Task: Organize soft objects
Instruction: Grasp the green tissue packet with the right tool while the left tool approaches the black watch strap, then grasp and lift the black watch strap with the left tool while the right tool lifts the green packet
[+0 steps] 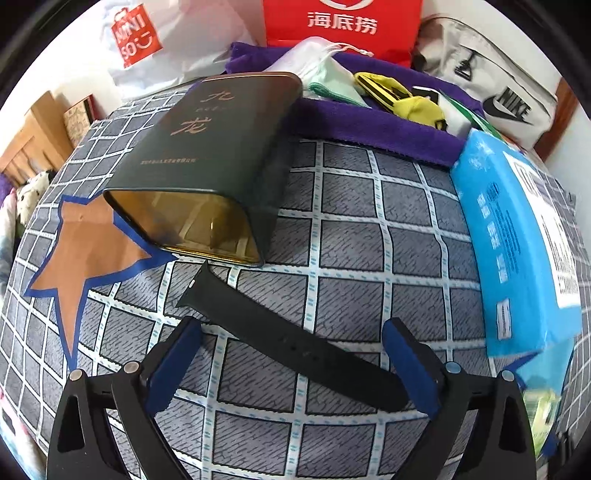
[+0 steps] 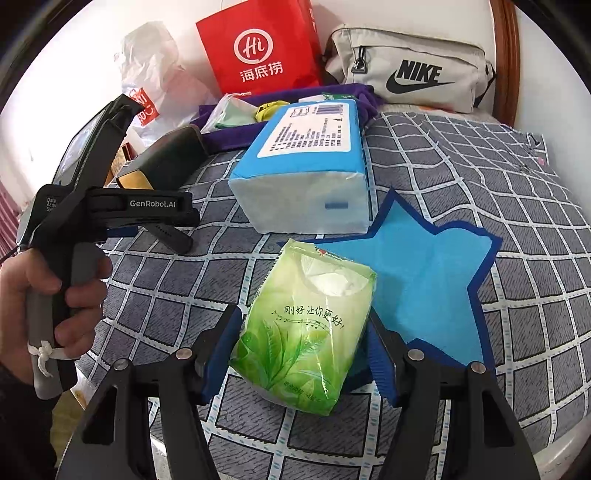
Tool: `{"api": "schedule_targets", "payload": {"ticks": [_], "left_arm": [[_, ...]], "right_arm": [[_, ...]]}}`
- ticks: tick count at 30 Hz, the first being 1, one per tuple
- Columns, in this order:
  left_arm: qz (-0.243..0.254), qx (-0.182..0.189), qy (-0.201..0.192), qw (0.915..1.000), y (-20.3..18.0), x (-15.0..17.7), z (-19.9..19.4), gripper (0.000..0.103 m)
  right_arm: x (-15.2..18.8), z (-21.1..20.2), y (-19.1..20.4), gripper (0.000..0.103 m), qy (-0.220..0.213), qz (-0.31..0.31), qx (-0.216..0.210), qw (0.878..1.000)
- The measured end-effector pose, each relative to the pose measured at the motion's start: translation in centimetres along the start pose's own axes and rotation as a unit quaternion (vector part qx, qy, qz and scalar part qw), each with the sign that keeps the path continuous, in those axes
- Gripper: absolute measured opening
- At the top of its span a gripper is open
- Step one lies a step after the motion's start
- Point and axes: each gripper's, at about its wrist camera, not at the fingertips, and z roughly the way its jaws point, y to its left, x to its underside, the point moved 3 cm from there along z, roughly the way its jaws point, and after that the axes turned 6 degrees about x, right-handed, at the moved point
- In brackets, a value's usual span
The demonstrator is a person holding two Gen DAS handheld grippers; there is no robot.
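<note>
A black watch strap [image 1: 295, 343] lies slantwise on the checked bedspread [image 1: 369, 229]. My left gripper [image 1: 293, 356] hangs over it, wide open, one blue pad on each side and neither pressing on the strap. In the right wrist view my right gripper [image 2: 303, 356] is shut on a green tissue pack [image 2: 306, 325], its blue pads against both sides of it. The pack sits low over the bedspread beside a blue star patch [image 2: 417, 273]. A large blue tissue pack [image 2: 306, 170] lies behind it.
A dark green tin [image 1: 207, 166] lies on its side, its gold open end toward me. Behind are a purple towel [image 1: 369, 125] with small items, a red paper bag [image 1: 343, 26], a grey Nike bag [image 2: 406, 70] and a white plastic bag [image 1: 136, 37]. A hand [image 2: 55, 295] holds the left gripper.
</note>
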Motion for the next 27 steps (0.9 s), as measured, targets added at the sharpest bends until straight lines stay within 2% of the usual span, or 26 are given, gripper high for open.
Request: {"api": "schedule_targets", "payload": {"ticks": [7, 12, 15, 16, 17, 18, 19, 20, 21, 23, 25, 27], "left_arm": [[0.005, 0.0, 0.008, 1.0, 3.4, 2.1, -1.3, 0.1], [-0.01, -0.005, 0.016, 0.9998, 6.3, 3.2, -2.2, 0.1], [-0.011, 0.004, 0.013, 0.9999, 6.9, 3.5, -2.5, 0.098], [-0.006, 0.004, 0.008, 0.9999, 6.7, 3.3, -2.4, 0.094], [0.002, 0.007, -0.001, 1.0, 6.2, 3.1, -2.5, 0.083], [0.02, 0.01, -0.013, 0.9997, 5.5, 2.8, -2.5, 0.077], [0.029, 0.015, -0.017, 0.9993, 5.2, 2.6, -2.5, 0.06], [0.043, 0.026, -0.023, 0.9984, 4.5, 2.4, -2.6, 0.036], [0.058, 0.035, -0.026, 0.9974, 3.8, 2.2, -2.7, 0.026], [0.068, 0.03, -0.026, 0.9969, 3.1, 2.6, -3.0, 0.023], [0.076, 0.046, -0.025, 0.9957, 3.5, 3.0, -3.2, 0.018], [0.072, 0.057, -0.021, 0.9955, 3.8, 3.6, -3.7, 0.019]], "right_arm": [[0.2, -0.3, 0.3, 0.064, -0.002, 0.001, -0.002, 1.0], [0.4, -0.4, 0.7, 0.064, -0.002, 0.001, -0.006, 1.0], [0.5, -0.6, 0.8, 0.064, -0.001, 0.0, -0.01, 1.0], [0.5, -0.6, 0.8, 0.064, 0.0, 0.0, -0.012, 1.0], [0.5, -0.7, 0.8, 0.064, 0.0, 0.001, -0.014, 1.0], [0.5, -0.7, 0.8, 0.064, 0.001, 0.002, -0.016, 1.0], [0.5, -0.7, 0.7, 0.064, 0.002, 0.004, -0.017, 1.0], [0.5, -0.7, 0.7, 0.064, 0.002, 0.005, -0.018, 1.0], [0.5, -0.6, 0.7, 0.064, 0.004, 0.006, -0.018, 1.0], [0.4, -0.7, 0.7, 0.064, 0.005, 0.006, -0.017, 1.0], [0.3, -0.7, 0.7, 0.064, 0.005, 0.007, -0.016, 1.0], [0.2, -0.9, 0.8, 0.064, 0.003, 0.008, -0.018, 1.0]]}}
